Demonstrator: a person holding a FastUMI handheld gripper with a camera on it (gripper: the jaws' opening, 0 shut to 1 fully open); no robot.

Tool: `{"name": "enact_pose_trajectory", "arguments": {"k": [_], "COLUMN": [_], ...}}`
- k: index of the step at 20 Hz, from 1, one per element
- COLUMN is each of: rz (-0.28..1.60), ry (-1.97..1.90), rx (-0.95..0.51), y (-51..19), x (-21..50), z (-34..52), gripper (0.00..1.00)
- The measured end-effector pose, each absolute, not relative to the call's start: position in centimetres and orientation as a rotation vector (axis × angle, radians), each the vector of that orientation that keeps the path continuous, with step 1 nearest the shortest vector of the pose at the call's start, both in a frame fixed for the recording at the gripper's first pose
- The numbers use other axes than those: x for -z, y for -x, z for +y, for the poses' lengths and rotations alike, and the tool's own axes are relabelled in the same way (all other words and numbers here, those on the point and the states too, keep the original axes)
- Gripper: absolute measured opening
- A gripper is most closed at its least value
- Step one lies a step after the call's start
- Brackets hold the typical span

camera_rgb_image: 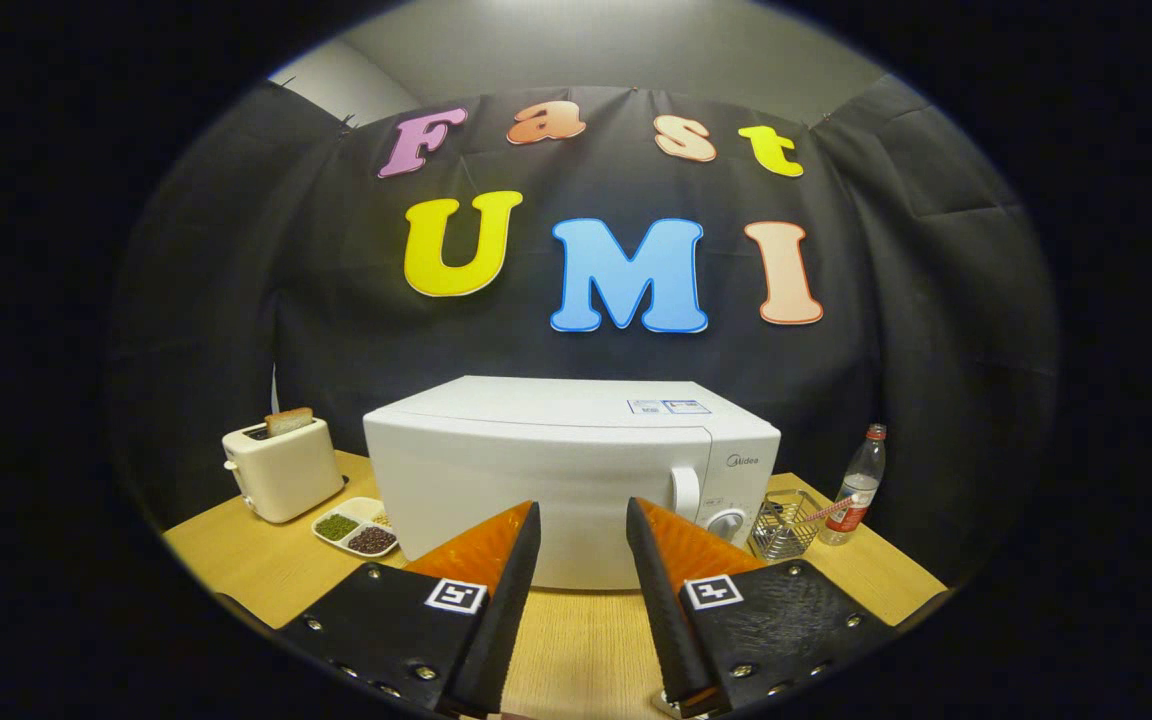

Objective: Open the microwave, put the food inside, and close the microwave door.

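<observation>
On the table [236,570], just ahead of the gripper [583,520], microwave [556,470] sits door closed. Fingers spread, holding nothing. Food is probably the divided dish [356,527] beside the toaster [281,470]. Aim right for the door handle [684,492], hook it, pull straight.

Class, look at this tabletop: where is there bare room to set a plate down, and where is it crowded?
Bare wood lies in front of the microwave, around the open gripper, whose jaws hold nothing, and on the table nearer than the toaster. Crowded: the divided dish between toaster and microwave, and the wire holder and bottle beside the dial.
</observation>
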State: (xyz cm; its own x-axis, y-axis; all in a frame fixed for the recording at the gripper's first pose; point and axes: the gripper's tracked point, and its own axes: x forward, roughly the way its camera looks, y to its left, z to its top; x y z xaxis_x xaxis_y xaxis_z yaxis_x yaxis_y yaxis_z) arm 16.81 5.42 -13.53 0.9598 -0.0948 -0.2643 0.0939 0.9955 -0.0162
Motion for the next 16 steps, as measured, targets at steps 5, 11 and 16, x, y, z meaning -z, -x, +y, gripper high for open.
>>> {"name": "enact_pose_trajectory", "arguments": {"k": [5, 11, 16], "rz": [0.247, 0.18, 0.051], "ry": [-0.08, 0.085, 0.1], "rx": [0.077, 0.087, -0.012], "y": [-12.7, -8.5, -5.6], "x": [10.3, 5.6, -0.7], "z": [4.9, 4.1, 7.3], "gripper": [0.58, 0.58, 0.56]}}
